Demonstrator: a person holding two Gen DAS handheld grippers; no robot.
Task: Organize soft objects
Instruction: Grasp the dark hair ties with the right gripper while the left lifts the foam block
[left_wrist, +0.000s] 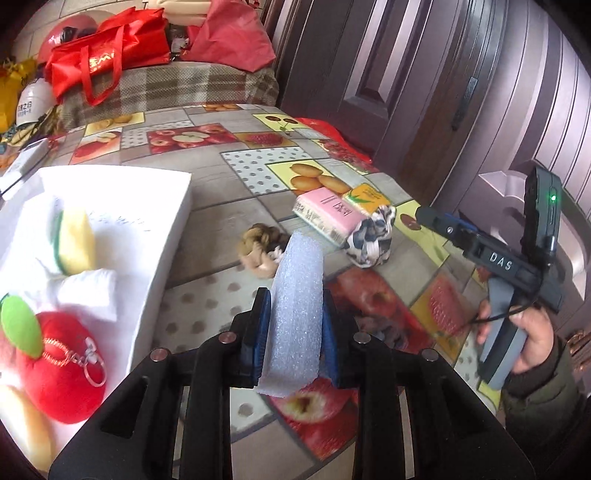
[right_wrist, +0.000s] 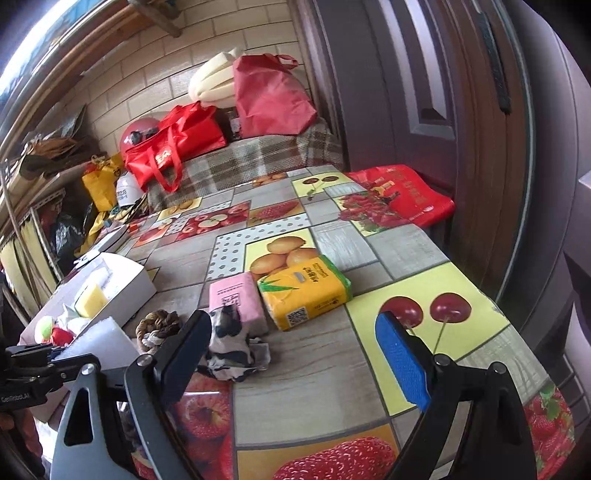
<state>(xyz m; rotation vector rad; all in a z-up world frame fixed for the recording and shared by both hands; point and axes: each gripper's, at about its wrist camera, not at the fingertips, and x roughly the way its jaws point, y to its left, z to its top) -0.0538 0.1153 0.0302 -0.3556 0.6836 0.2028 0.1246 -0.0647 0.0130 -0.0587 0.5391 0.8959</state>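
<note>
Left gripper (left_wrist: 295, 332) jaws clamp the foam (left_wrist: 297, 314) above the surface; right gripper (right_wrist: 295, 354) jaws spread, unloaded. Next: carry foam into the box (left_wrist: 173, 229)

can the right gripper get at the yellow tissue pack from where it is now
Probably yes. The right gripper is open and empty, and the yellow tissue pack lies ahead of it with its top and right side uncovered. The pink pack touches its left side, which may crowd one finger.
</note>
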